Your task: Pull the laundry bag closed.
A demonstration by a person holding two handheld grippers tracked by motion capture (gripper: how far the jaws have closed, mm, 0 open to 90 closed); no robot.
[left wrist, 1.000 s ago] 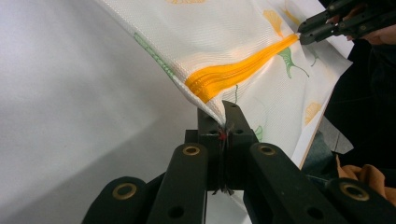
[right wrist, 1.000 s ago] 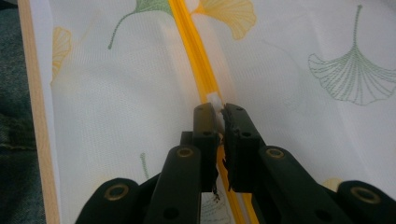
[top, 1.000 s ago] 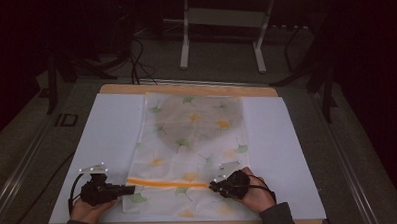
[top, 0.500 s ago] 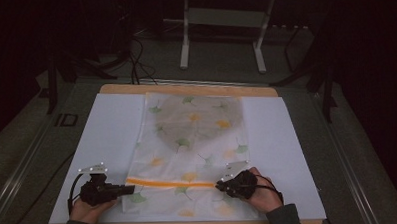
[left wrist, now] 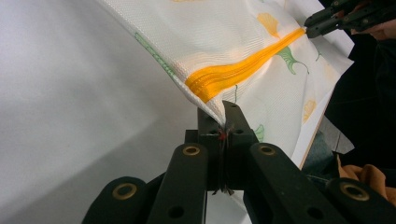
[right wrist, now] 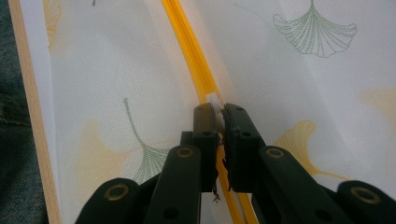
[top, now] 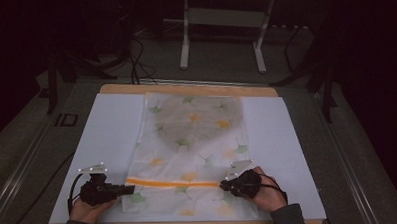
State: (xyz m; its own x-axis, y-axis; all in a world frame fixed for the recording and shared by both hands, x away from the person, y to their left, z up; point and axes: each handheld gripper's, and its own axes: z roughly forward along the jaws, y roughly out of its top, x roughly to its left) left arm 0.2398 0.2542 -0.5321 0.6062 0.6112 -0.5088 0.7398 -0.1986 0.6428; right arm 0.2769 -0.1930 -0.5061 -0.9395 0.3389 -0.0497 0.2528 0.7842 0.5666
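A white mesh bag (top: 197, 132) printed with green and yellow ginkgo leaves lies flat on the white-covered table (top: 109, 130). An orange zipper (top: 174, 183) crosses its near end. My left gripper (top: 131, 189) is shut on the bag's corner at the zipper's left end (left wrist: 205, 91), and lifts that edge a little. My right gripper (top: 224, 184) is shut on the white zipper pull (right wrist: 214, 99) on the orange zipper (right wrist: 187, 51). In the left gripper view the right gripper (left wrist: 310, 21) sits at the zipper's far end.
The wooden table edge (top: 185, 87) runs along the far side, and the near edge (right wrist: 35, 140) lies close to my right gripper. A grey metal stand (top: 223, 16) and cables stand on the dark floor beyond. Bare white cover flanks the bag on both sides.
The right hand and its gripper have shifted slightly to the right along the zipper line. The left gripper has held its place on the corner.
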